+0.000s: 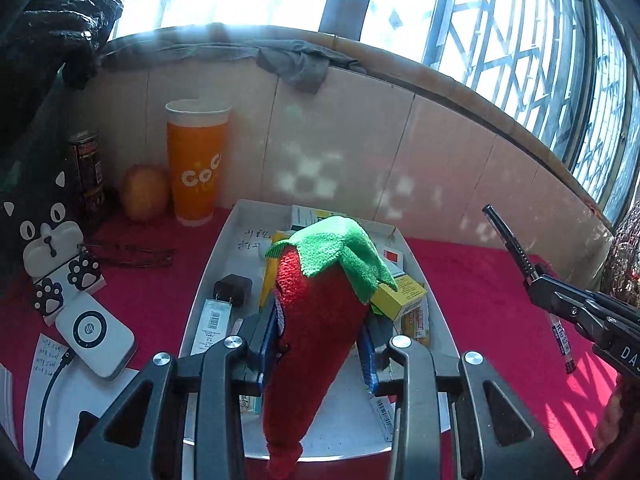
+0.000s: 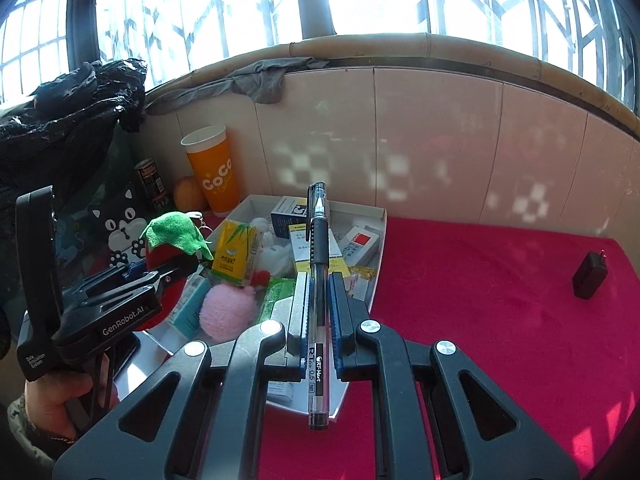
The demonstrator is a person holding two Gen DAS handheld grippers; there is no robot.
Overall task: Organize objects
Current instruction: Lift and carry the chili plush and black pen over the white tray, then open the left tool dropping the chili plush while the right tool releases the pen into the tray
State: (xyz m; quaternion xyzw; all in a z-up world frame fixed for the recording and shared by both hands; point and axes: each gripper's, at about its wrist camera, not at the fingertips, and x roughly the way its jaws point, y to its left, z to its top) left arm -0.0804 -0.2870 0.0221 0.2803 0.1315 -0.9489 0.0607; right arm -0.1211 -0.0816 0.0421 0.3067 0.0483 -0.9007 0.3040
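My left gripper [image 1: 316, 344] is shut on a red plush strawberry [image 1: 316, 300] with a green leaf top, held tilted above the white tray [image 1: 224, 248]. The tray holds several small boxes, a black plug and soft toys. My right gripper [image 2: 319, 292] is shut on a black gel pen [image 2: 318, 232] that points forward over the tray's right rim [image 2: 380, 248]. In the left wrist view the right gripper [image 1: 560, 300] and its pen [image 1: 508, 240] hang to the right of the tray. The right wrist view shows the left gripper [image 2: 176, 270] with the strawberry [image 2: 168, 240] at the tray's left side.
An orange CoCo cup [image 1: 196, 160], a dark can [image 1: 86, 168] and an orange fruit [image 1: 144, 198] stand by the tiled wall. A cat-print case [image 1: 52, 248] and a white HP device [image 1: 94, 332] lie left. A black charger [image 2: 590, 276] sits on the red cloth, right.
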